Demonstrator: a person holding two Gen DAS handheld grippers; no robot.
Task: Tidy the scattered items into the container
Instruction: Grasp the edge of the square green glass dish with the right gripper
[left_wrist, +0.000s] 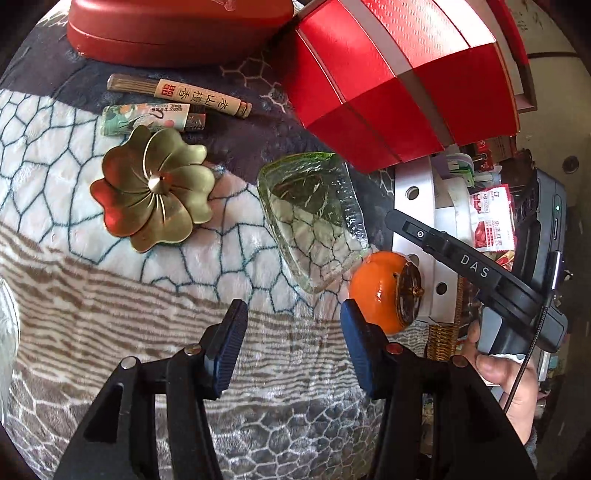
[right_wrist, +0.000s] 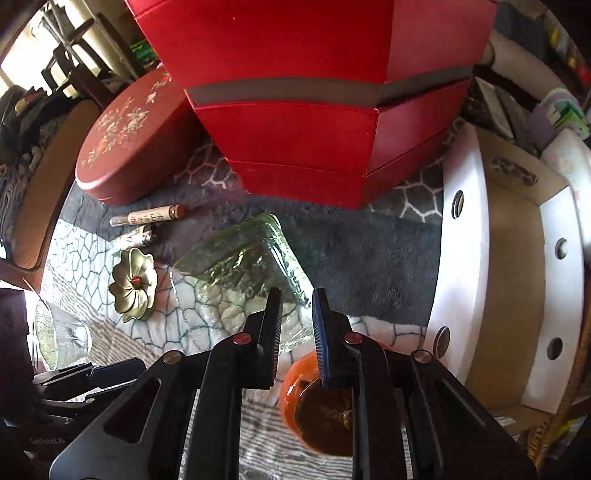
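An orange persimmon-shaped jar (right_wrist: 295, 384) with a dark lid sits on the blanket-covered tabletop (left_wrist: 110, 295), just beside a green glass dish (left_wrist: 314, 218) and near the white cardboard container (right_wrist: 461, 258). The right gripper (right_wrist: 297, 332) hangs over it, jaws narrowly parted, one fingertip at the jar's rim, gripping nothing; the pick-up appears to be at hand, and the next move likely calls for closing on the jar and carrying it right to the container. The left gripper (left_wrist: 291, 343) waits wide open and empty. Readable writing: "老山檀香" on an incense tube (left_wrist: 181, 94); "DAS" on the right tool's body.
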